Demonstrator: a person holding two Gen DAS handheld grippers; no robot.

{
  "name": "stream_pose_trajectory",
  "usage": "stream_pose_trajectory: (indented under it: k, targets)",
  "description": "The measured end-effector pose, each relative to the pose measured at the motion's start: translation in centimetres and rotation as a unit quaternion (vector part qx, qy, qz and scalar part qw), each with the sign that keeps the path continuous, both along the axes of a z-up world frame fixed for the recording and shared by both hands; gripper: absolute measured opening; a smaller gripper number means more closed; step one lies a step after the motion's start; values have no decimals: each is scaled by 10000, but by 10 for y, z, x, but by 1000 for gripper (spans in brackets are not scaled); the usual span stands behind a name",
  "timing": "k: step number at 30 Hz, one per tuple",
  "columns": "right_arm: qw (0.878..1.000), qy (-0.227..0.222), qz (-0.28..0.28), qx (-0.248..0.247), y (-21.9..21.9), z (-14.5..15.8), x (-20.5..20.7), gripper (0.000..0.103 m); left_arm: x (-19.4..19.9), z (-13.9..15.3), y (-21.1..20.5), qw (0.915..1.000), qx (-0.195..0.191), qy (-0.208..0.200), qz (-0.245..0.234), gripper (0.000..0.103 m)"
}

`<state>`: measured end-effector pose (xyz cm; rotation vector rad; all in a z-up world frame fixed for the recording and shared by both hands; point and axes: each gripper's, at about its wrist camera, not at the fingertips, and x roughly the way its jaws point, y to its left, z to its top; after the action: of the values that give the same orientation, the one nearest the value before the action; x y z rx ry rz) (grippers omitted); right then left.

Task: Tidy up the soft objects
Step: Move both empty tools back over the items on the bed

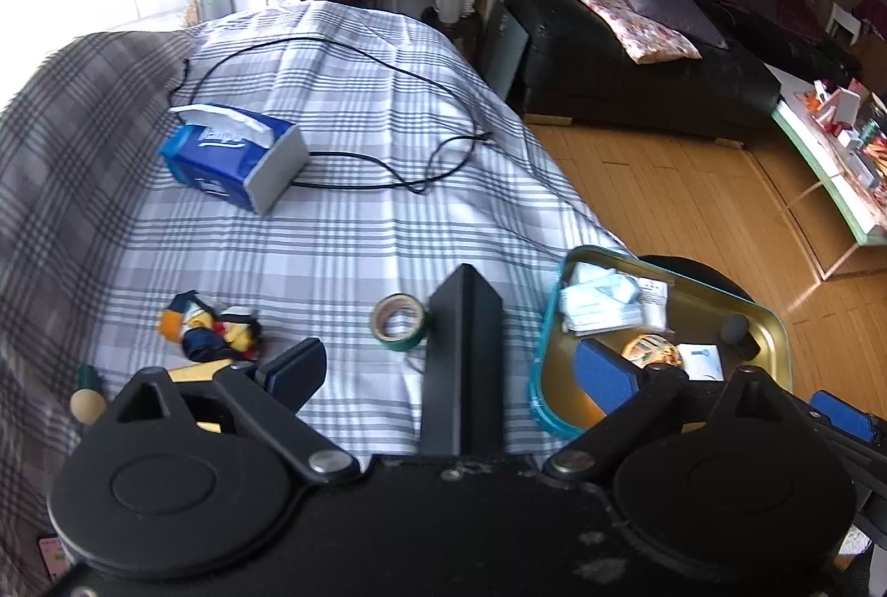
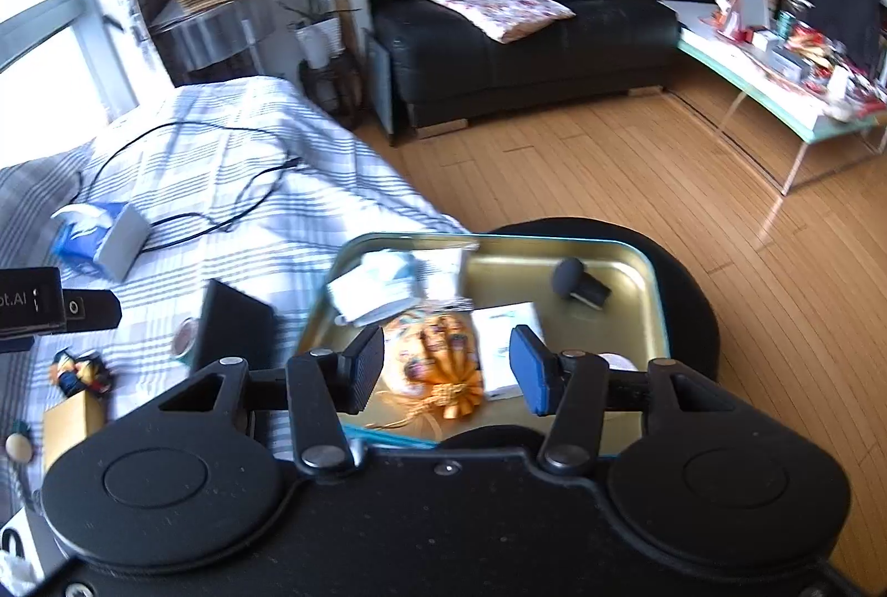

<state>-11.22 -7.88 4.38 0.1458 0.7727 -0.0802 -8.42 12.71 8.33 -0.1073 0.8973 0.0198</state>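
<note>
Over the plaid bed [image 1: 343, 231], my left gripper [image 1: 449, 372] is open wide and holds nothing; a black box [image 1: 465, 347] stands on the bed below the gap. A small plush toy [image 1: 213, 328] lies left of it and a blue tissue box [image 1: 235, 156] farther back. A gold tin [image 1: 768, 320] with a teal rim holds tissue packs [image 1: 601, 300] and an orange pouch [image 1: 651, 353]. My right gripper [image 2: 446, 370] hovers over that tin [image 2: 637, 259], jaws half apart above the orange pouch [image 2: 438, 364], which lies loose in the tin.
A tape roll [image 1: 400, 322] and a black cable [image 1: 388, 70] lie on the bed. The tin rests on a black stool [image 2: 693, 297] at the bed's edge. A black foam-tipped item [image 2: 571, 278] and a white booklet [image 2: 507, 331] share the tin. A sofa [image 2: 526, 42] and a cluttered table [image 2: 776, 59] stand beyond the wooden floor.
</note>
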Motion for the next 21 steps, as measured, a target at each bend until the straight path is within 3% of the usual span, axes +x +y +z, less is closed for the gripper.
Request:
stream_pose_trajectory:
  k: [8, 14, 21]
  targets:
    - [9968, -34, 796, -31, 58, 7, -11, 51, -45, 14, 96, 9943, 107, -242, 1031, 101]
    - [9906, 76, 1361, -126, 104, 5, -11, 51, -77, 29, 169, 9805, 154, -454, 1904, 102]
    - [9798, 277, 1969, -210, 155, -5, -11, 51, -109, 40, 223, 9666, 139, -600, 2487, 102]
